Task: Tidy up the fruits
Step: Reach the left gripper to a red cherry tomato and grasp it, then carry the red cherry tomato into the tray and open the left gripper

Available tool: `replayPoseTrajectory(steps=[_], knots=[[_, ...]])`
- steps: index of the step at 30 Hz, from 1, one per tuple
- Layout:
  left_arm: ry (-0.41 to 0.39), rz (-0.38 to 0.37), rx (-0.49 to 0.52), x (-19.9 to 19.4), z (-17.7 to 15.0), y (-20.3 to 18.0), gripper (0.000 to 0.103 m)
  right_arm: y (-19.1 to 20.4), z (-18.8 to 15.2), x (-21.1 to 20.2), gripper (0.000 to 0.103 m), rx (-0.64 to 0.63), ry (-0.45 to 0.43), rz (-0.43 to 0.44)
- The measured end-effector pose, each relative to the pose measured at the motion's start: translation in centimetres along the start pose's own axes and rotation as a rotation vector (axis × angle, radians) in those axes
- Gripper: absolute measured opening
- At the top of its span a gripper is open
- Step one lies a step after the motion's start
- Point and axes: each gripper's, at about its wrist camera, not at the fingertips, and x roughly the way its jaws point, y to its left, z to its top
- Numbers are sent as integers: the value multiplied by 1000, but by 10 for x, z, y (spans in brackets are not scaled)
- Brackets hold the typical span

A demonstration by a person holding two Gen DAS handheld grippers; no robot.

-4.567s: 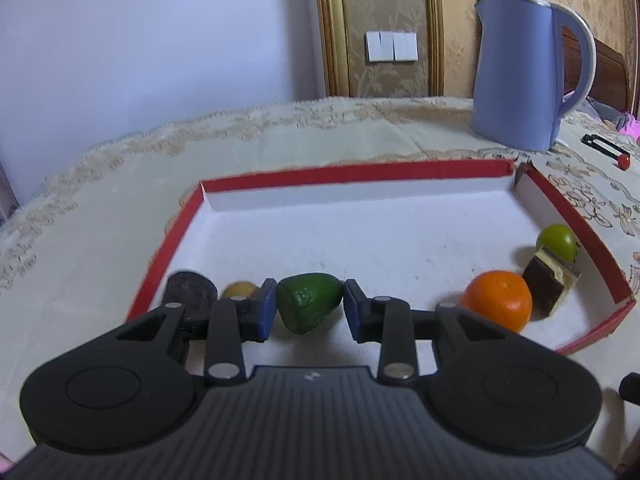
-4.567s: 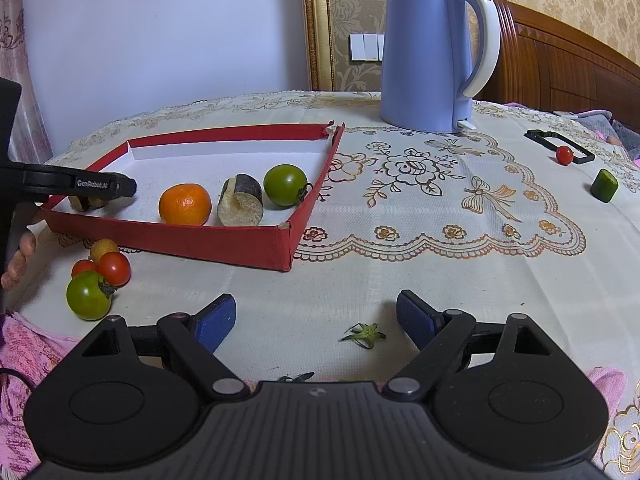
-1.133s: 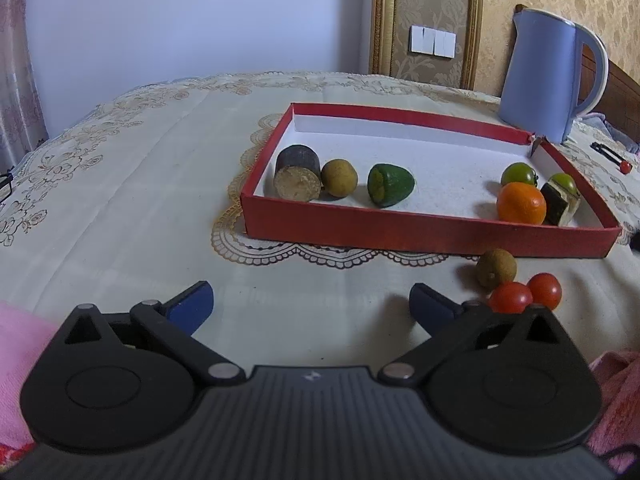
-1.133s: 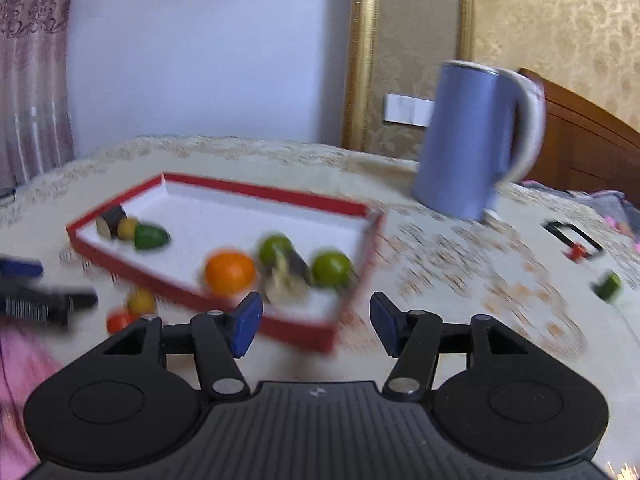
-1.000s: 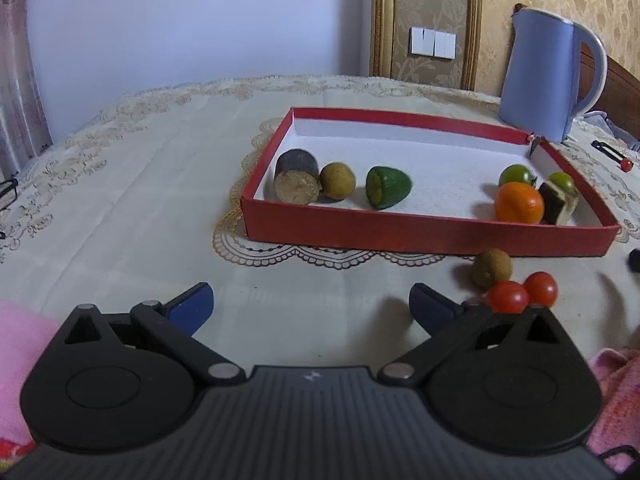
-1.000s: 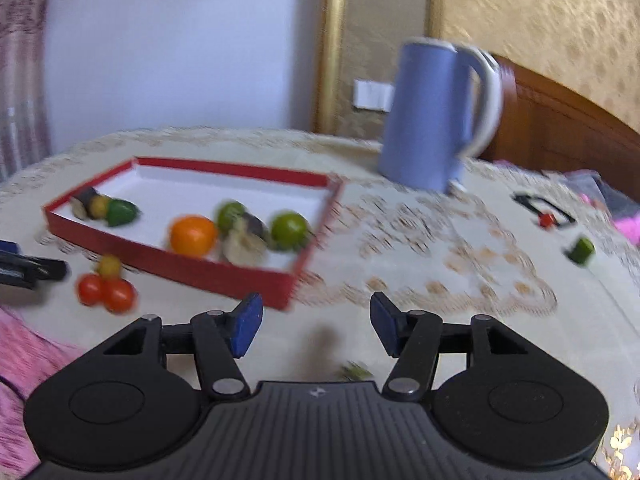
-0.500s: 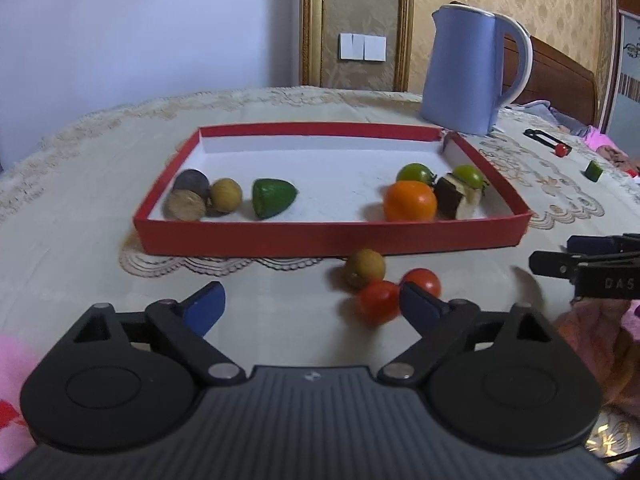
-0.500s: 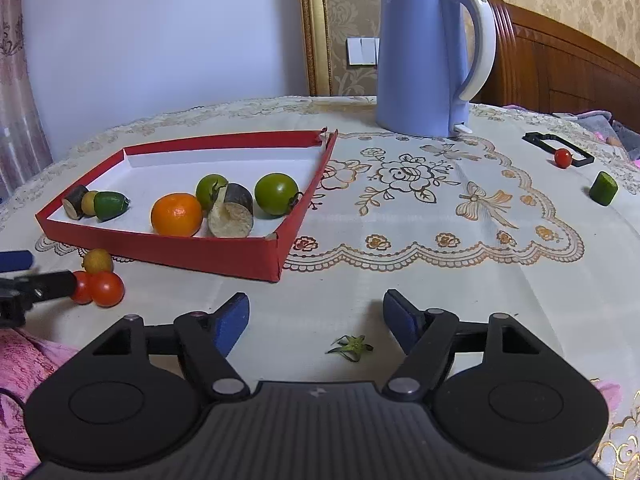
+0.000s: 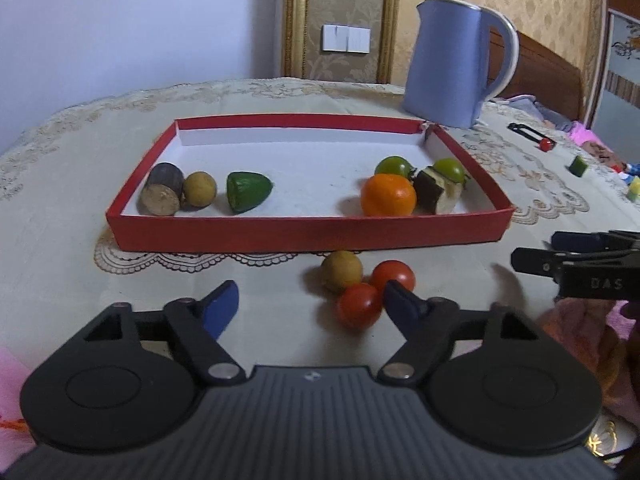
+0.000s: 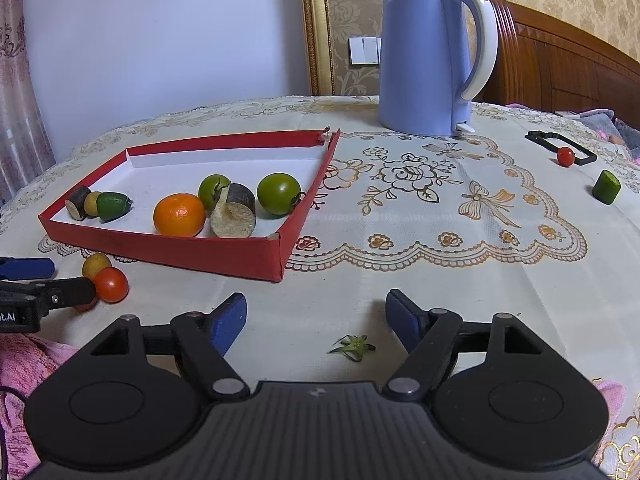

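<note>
Your left gripper (image 9: 310,300) tilts down toward the table just short of the red tray (image 9: 304,234). Its jaws are closing, with nothing pressed between the blue pads; the nearer red tomato (image 9: 359,305) sits just inside the right fingertip, untouched as far as you can tell. Your right gripper (image 10: 316,314) also points down at bare tablecloth (image 10: 420,280), jaws spread and opening a little, holding nothing; a small green stem scrap (image 10: 353,347) lies on the cloth between its fingers.

The tray is shallow cardboard, red outside and white inside, with low straight walls. The cloth under it is cream lace with gold flower embroidery and scalloped edging. A smooth blue plastic kettle (image 10: 430,58) with a white handle stands beyond the tray.

Inside the tray, on the left, a dark-skinned cut cylinder (image 9: 162,194) with a pale rough face lies touching a tan round fruit (image 9: 199,189), with a glossy green cut piece (image 9: 248,192) just beside them. On the right an orange (image 9: 388,195) sits against another dark cut chunk (image 9: 434,194) and two green tomatoes (image 9: 394,166) (one on each side of the chunk).

Outside, just in front of the tray wall, a second tan fruit (image 9: 342,271) and a second red tomato (image 9: 393,275) cluster, touching, with the nearer one. Far right on the cloth lie a small red tomato (image 10: 565,156) and a green cut piece (image 10: 606,187).
</note>
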Motion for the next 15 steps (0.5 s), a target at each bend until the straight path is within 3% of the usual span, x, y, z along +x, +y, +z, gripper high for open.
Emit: replayPoseTrajectory(steps=[4,6,8,15], knots=[[8,-47,29,-4,1,-4,34,0,0,0,77,0,0,0],[17,-58,40,-4,0,-7,27,0,0,0,77,1,0,1],[24,-60,49,-2,-1,-8,23,0,0,0,77,2,0,1],[-12,-46,65,-10,-1,-12,22,0,0,0,77,4,0,3]])
